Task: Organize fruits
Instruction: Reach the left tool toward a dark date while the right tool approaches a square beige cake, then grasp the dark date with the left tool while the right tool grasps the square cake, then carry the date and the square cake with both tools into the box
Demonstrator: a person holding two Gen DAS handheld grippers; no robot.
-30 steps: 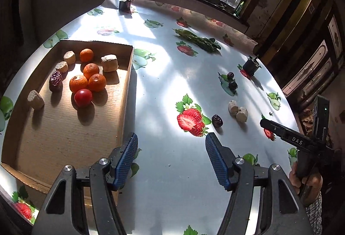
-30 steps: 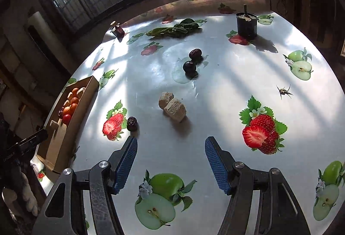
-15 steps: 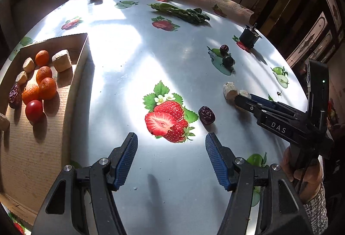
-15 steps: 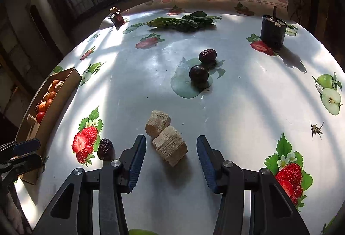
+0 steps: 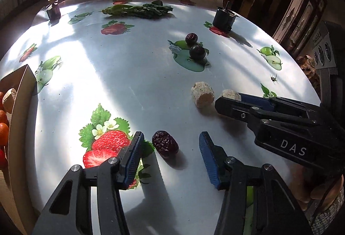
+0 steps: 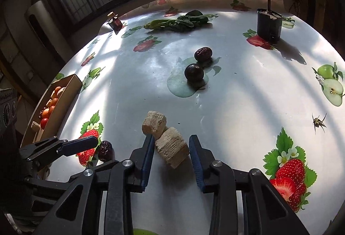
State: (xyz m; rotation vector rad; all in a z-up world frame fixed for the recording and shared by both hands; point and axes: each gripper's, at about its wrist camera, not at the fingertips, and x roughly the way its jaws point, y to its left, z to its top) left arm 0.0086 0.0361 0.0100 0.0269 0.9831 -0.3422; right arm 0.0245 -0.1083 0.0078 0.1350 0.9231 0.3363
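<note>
My left gripper [image 5: 170, 144] is open, its fingers on either side of a wrinkled dark red date [image 5: 165, 147] on the table, beside a printed strawberry. My right gripper [image 6: 171, 149] is open around a tan ridged chunk [image 6: 172, 149]; small gaps show at both pads. A second tan chunk [image 6: 154, 122] touches it just beyond. In the left wrist view the right gripper [image 5: 228, 98] straddles its chunk [image 5: 230, 92], the other chunk [image 5: 202, 94] to its left. The cardboard box [image 6: 61, 101] with oranges and a tomato lies at the left.
A dark round fruit [image 6: 193, 72] and another date [image 6: 203, 54] lie mid-table. Leafy greens [image 6: 179, 21], a small bottle [image 6: 115, 21] and a black cup [image 6: 269, 25] stand at the far side. A wasp [image 6: 318, 121] sits on the cloth at the right.
Both grippers moved forward and down. The left swung right from the box to straddle the date. The right closed in around the near tan chunk, its jaws narrower than before.
</note>
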